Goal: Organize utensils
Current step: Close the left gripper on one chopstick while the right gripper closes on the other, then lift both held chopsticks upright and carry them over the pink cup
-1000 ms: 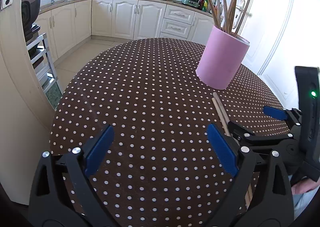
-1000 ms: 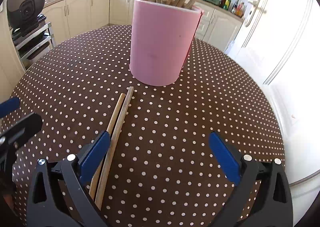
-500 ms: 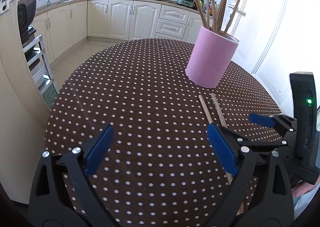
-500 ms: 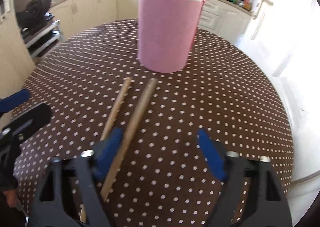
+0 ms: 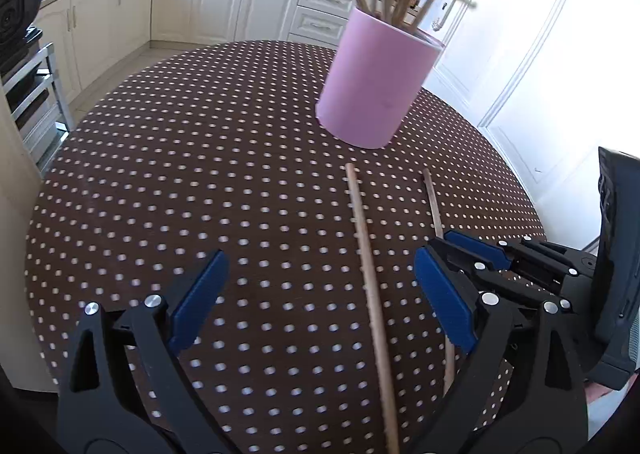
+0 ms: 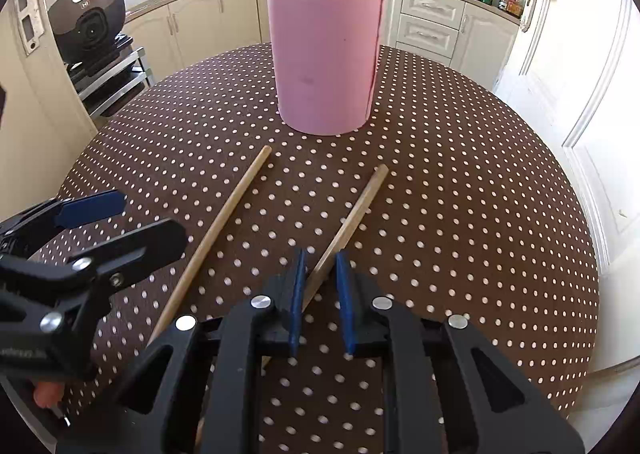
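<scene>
While the right gripper (image 6: 320, 278) is closing its jaws around the right-hand chopstick (image 6: 352, 210), the pads stand narrow with the stick between them, not plainly pressing yet. A second ago those jaws were wide and both chopsticks lay touching; now the other chopstick (image 6: 224, 226) lies apart on the dotted surface (image 6: 460, 194). The pick-up looks begun, bound for the pink holder (image 6: 326, 62). The left gripper (image 5: 320, 294) stays wide and empty.
</scene>
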Tool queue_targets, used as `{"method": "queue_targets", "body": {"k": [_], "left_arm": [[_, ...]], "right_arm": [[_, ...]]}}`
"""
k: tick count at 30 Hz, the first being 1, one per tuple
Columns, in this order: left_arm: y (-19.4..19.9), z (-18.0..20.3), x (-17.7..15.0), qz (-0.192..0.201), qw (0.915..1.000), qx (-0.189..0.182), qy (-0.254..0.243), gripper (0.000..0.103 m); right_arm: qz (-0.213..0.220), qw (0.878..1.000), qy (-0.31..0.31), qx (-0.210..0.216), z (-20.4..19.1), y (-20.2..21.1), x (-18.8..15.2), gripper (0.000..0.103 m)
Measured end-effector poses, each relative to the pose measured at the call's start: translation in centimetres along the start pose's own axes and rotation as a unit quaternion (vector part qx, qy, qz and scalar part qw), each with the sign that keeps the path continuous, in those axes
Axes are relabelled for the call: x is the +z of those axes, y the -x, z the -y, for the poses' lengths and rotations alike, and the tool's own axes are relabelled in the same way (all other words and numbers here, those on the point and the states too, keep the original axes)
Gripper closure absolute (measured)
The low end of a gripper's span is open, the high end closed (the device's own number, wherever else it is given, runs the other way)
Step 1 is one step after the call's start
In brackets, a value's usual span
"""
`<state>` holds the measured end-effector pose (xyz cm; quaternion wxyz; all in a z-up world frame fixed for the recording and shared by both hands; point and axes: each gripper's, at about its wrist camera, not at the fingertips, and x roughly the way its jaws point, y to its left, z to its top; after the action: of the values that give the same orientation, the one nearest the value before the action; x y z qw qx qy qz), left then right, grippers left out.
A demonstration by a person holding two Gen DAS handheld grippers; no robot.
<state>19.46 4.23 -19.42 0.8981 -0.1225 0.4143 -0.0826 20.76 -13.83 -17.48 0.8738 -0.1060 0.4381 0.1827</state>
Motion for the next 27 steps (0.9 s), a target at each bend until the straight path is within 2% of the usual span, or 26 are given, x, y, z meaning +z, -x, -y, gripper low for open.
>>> {"method": "queue_targets", "body": {"k": [5,6,7,8,11,12,14,15,17,19,23,27], "left_arm": [[-0.8,1.8,0.2,-0.01,0.9997,-0.014,-0.016,0.011],[-1.1,2.1,0.2,-0.014,0.9997,-0.013,-0.019,0.013],[-1.4,2.4,0.3,-0.018,0.9996,-0.008,-0.022,0.02],[-1.8,2.9,0.2,-0.025,0.9993,-0.001,-0.028,0.024],[-2.7,4.3,0.4,-0.023,0.9975,0.04,-0.054,0.035],[-3.0,4.8,0.3,-0.023,0.9958,0.056,-0.069,0.037],[-3.5,5.7,0.1,-0.02,0.991,0.098,-0.09,0.054],[-3.9,6.7,0.1,-0.018,0.989,0.11,-0.098,0.057],[-4.0,7.2,0.0,-0.021,0.9895,0.101,-0.101,0.078],[-4.1,7.6,0.0,-0.023,0.9895,0.098,-0.103,0.092],[-3.8,7.1,0.3,-0.013,0.9933,0.078,-0.084,0.097],[-3.0,6.6,0.4,0.013,0.996,0.054,-0.07,0.097]], "right_arm": [[-0.004,1.0,0.018,0.013,0.5,0.2,-0.1,0.091],[-0.005,1.0,0.02,0.013,0.4,0.0,0.1,0.091],[-0.006,1.0,0.02,0.012,0.5,0.1,0.0,0.091],[-0.006,1.0,0.02,0.009,0.7,0.1,0.0,0.09],[-0.001,1.0,0.013,-0.013,0.9,0.1,-0.1,0.077],[0.002,1.0,0.01,-0.013,1.1,0.1,-0.3,0.077],[0.007,1.0,0.002,-0.008,1.3,0.1,-0.4,0.077],[0.008,1.0,-0.001,-0.007,1.4,0.1,-0.4,0.077],[0.007,1.0,-0.007,-0.009,1.4,0.0,-0.3,0.077],[0.006,1.0,-0.014,-0.002,1.7,0.0,-0.1,0.09],[0.009,0.999,-0.041,0.029,3.0,-0.1,0.0,0.098],[0.015,0.997,-0.062,0.045,4.0,0.2,0.2,0.098]]}}
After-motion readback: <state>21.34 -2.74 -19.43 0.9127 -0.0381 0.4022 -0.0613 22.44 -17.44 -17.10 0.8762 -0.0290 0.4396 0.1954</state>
